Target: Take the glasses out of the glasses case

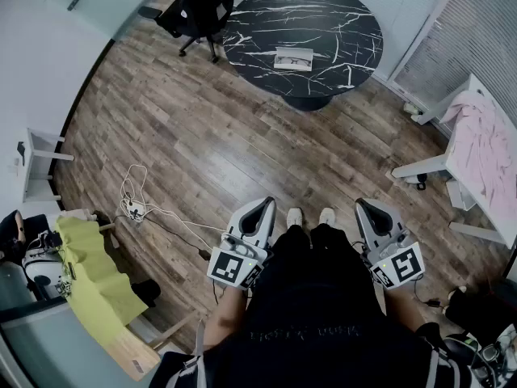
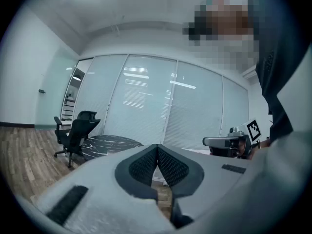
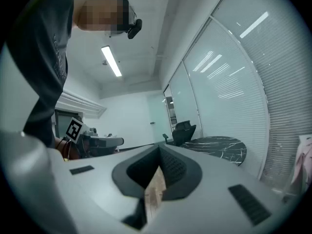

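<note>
Left hand-held gripper (image 1: 264, 203): held low in front of the person's left thigh, tips aimed forward and down at the floor. Jaws pressed together at the tips in the left gripper view (image 2: 157, 148), nothing between them. Marker cube (image 1: 236, 267) at the rear, nearest the body.

Right hand-held gripper (image 1: 368, 204): held low in front of the right thigh, level with the left one and well apart from it, aimed the same way. Jaws pressed together at the tips in the right gripper view (image 3: 159, 150); only a strip of floor visible through the slit lower down, nothing gripped. Marker cube (image 1: 397, 265) at the rear.

Between the two: white shoes (image 1: 311, 215), toes pointing forward on the wooden floor (image 1: 202, 136).

Further out, to the left: tangle of white cable (image 1: 133, 204) on the floor, yellow-green cloth (image 1: 89, 273) at the left edge. To the right: pink cloth (image 1: 485, 144) over a white table.

Farthest out, straight ahead: round black marbled desk (image 1: 331, 14), also visible in both gripper views (image 2: 109, 141) (image 3: 219, 145). Black office chair (image 1: 198, 10) just beside its left side.

Glasses case (image 1: 292, 57): pale, flat, rectangular, lying on the desk near its middle, well apart from both grippers. Long axis running left to right across the head view, slightly tilted. Too small to tell open from shut, which end faces which way, or what lies inside.
</note>
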`<state>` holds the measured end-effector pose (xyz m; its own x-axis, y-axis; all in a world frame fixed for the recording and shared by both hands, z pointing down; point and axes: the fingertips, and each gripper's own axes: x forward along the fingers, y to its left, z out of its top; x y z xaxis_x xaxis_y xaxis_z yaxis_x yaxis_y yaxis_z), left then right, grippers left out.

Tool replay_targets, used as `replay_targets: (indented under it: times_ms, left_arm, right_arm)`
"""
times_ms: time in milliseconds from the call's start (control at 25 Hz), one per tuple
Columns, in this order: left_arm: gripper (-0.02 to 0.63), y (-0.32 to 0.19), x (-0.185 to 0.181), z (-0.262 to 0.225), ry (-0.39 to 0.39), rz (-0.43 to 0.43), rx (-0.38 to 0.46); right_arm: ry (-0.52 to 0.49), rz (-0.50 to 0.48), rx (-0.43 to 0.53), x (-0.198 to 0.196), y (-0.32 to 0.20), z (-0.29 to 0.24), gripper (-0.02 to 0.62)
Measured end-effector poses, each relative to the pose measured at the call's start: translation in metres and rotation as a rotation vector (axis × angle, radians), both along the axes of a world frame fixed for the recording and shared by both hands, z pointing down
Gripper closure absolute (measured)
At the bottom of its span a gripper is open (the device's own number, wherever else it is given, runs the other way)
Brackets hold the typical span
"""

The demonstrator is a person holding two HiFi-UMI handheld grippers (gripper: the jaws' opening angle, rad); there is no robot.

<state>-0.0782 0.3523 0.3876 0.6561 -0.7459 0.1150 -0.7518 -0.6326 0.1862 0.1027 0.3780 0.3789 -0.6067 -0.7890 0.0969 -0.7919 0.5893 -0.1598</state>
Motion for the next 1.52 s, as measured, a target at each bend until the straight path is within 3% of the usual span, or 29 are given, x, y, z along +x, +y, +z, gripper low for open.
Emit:
replay_targets:
  times_ms: [240, 440, 560, 760, 1000, 1160, 1320, 1520]
  left_arm:
    - [0.588, 0.005, 0.019, -0.012, 0.005, -0.008, 0.008]
    - [0.588, 0.013, 0.045, -0.018, -0.001, -0.028, 0.022]
    - [0.588, 0.019, 0.055, -0.016, -0.011, -0.051, 0.030]
    - [0.588, 0.025, 0.062, -0.018, -0.014, -0.076, 0.035]
    - [0.588, 0.013, 0.056, -0.020, -0.003, -0.098, 0.048]
    - [0.588, -0.002, 0.051, -0.015, 0.027, -0.094, 0.036]
    - [0.588, -0.019, 0.053, -0.016, 0.025, -0.061, 0.044]
    - [0.588, -0.050, 0.048, -0.011, 0.017, -0.030, 0.032]
  right_arm:
    - [-0.056, -0.007, -0.001, 0.015, 0.006, -0.004, 0.565]
    - [-0.059, -0.086, 0.059, 0.031, 0.009, -0.005, 0.565]
    - [-0.031, -0.118, 0.049, 0.040, 0.006, 0.008, 0.565]
    - [-0.071, -0.169, 0.045, 0.049, 0.008, 0.005, 0.565]
    - [-0.032, -0.195, 0.034, 0.041, 0.000, 0.016, 0.565]
    - [0.064, -0.206, 0.053, 0.029, -0.004, 0.024, 0.565]
    - [0.021, -0.210, -0.006, 0.024, -0.015, 0.029, 0.565]
    - [0.044, -0.204, -0.023, 0.012, -0.048, 0.029, 0.565]
